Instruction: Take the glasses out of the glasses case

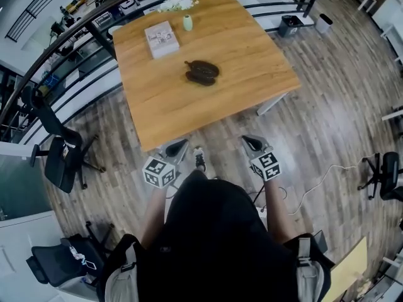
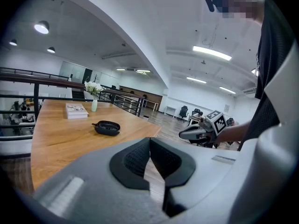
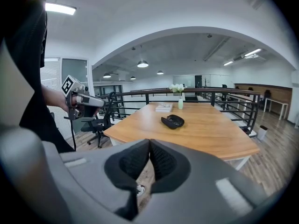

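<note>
Head view: wooden table (image 1: 252, 55) at 12 o'clock, carrying a white box (image 1: 162, 39) at 11 and a green vase (image 1: 187, 22) at 12. Black office chair (image 1: 62, 159) at 9.

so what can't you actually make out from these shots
- Glasses case: small and dark in all three views, so I cannot tell whether glasses lie in it.
- White box: its print is too small to read in any view.
- Floor just in front of the person: hidden by their body in the head view.
</note>
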`<state>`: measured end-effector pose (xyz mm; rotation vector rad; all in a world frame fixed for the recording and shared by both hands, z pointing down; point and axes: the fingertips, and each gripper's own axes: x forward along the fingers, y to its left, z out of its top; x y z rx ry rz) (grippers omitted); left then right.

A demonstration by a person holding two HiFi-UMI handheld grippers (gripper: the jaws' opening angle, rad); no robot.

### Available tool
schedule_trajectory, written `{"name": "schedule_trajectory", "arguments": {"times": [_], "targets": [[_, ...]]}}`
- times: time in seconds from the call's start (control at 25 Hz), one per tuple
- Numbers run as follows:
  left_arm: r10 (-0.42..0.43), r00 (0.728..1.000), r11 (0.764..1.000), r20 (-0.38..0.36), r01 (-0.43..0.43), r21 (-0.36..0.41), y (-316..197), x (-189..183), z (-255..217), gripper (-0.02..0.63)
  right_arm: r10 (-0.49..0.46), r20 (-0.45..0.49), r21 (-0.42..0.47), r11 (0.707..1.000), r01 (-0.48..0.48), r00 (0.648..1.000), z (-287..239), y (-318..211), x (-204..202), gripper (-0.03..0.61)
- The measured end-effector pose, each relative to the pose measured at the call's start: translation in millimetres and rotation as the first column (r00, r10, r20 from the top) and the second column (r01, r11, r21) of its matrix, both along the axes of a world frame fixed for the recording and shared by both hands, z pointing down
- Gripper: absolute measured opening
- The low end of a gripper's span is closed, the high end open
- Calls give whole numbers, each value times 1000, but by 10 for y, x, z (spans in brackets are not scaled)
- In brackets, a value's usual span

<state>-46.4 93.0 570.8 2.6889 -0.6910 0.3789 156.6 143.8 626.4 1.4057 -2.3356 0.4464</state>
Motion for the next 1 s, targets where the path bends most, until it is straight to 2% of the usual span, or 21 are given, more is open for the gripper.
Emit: {"name": "schedule_trajectory", "arguments": {"times": [0.56, 1.0], "targets": [[54, 999, 998, 1, -54, -18, -622, 167, 19, 11, 36, -5, -12, 999, -36, 999, -48, -502, 92, 3], [132, 991, 991, -21, -133, -34, -1166, 397, 50, 11, 98, -39, -29, 995, -99, 994, -103, -883, 269, 3]]}}
